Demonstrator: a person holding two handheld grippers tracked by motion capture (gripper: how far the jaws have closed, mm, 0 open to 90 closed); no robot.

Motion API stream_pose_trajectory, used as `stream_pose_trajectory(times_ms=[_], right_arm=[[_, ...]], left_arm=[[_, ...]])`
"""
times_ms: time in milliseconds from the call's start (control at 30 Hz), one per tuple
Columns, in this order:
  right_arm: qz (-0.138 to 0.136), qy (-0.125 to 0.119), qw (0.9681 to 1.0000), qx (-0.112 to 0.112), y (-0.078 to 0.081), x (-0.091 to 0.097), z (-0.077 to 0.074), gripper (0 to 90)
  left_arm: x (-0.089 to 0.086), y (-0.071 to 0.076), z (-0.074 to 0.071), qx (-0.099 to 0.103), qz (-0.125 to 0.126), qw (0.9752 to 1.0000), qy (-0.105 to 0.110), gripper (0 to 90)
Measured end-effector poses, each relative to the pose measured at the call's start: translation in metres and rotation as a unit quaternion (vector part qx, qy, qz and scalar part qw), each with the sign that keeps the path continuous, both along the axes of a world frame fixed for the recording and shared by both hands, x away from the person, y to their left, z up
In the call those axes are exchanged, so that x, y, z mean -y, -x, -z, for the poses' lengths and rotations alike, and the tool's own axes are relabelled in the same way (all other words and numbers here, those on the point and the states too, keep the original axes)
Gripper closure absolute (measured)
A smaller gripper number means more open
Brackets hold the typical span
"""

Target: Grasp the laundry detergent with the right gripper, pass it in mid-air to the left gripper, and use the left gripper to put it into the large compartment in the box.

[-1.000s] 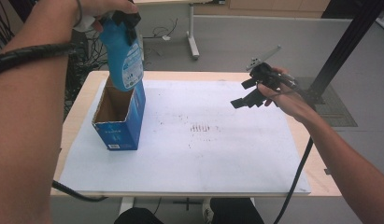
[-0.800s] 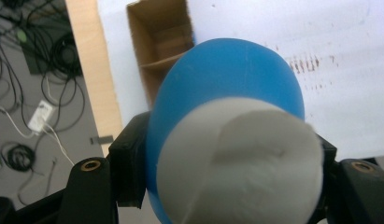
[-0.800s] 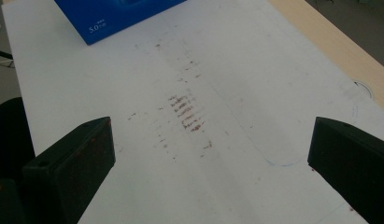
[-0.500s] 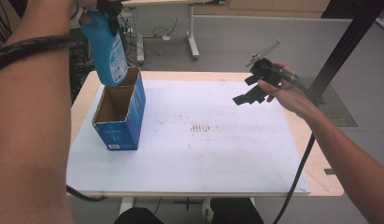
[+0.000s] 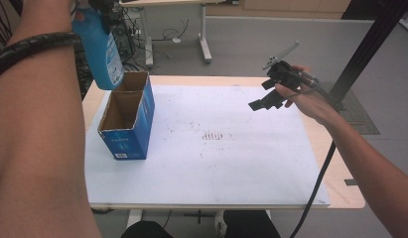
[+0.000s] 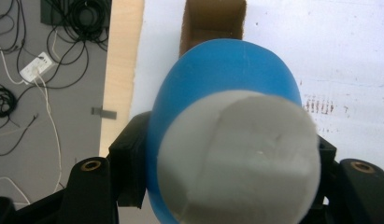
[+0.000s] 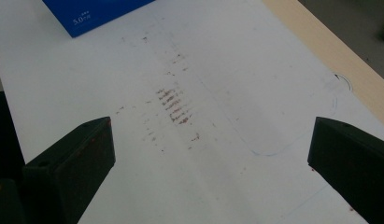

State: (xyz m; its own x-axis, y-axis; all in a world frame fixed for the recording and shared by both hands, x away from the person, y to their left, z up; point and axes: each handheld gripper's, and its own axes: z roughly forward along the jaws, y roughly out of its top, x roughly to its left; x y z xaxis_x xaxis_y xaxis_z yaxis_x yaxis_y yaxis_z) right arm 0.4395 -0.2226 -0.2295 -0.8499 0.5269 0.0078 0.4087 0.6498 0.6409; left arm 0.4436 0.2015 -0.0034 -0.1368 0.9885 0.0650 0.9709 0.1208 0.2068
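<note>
- Left gripper [image 5: 109,12] clamped on blue bottle [image 5: 100,47], held in the air above the far end of the open blue cardboard box [image 5: 127,126], clear of its rim.
- From the left gripper view, bottle's pale cap [image 6: 238,156] pressed between the black jaws, box below.
- Box stood at the left of the white sheet [image 5: 216,163] on the table [image 5: 340,171].
- Reddish smudges [image 5: 216,135] marked mid-sheet.
- Right gripper [image 5: 268,96] hovered over the sheet's far right, jaws spread wide, empty.

Bottle [image 5: 103,54]: blue, white cap, labelled, held upright in the air above the box.
Box [image 5: 128,130]: blue cardboard, open-topped, upright on the table.
</note>
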Motion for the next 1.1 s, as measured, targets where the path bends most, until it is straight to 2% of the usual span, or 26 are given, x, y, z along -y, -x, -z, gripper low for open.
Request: stream_pose_trajectory(times_ms=[367,767,1100], right_arm=[[-0.002,0.000,1.0000,0.002,0.000,0.000,-0.003,0.6],[-0.002,0.000,1.0000,0.003,0.000,0.002,-0.004,0.6],[-0.003,0.002,1.0000,0.003,0.001,0.003,-0.001,0.6]], left_arm=[[-0.003,-0.001,-0.002,0.007,-0.014,0.9999,0.007,35.7],[-0.006,-0.001,-0.002,0.010,-0.021,0.9997,0.004,35.7],[-0.007,-0.003,0.010,0.007,-0.023,0.9997,0.011,35.7]])
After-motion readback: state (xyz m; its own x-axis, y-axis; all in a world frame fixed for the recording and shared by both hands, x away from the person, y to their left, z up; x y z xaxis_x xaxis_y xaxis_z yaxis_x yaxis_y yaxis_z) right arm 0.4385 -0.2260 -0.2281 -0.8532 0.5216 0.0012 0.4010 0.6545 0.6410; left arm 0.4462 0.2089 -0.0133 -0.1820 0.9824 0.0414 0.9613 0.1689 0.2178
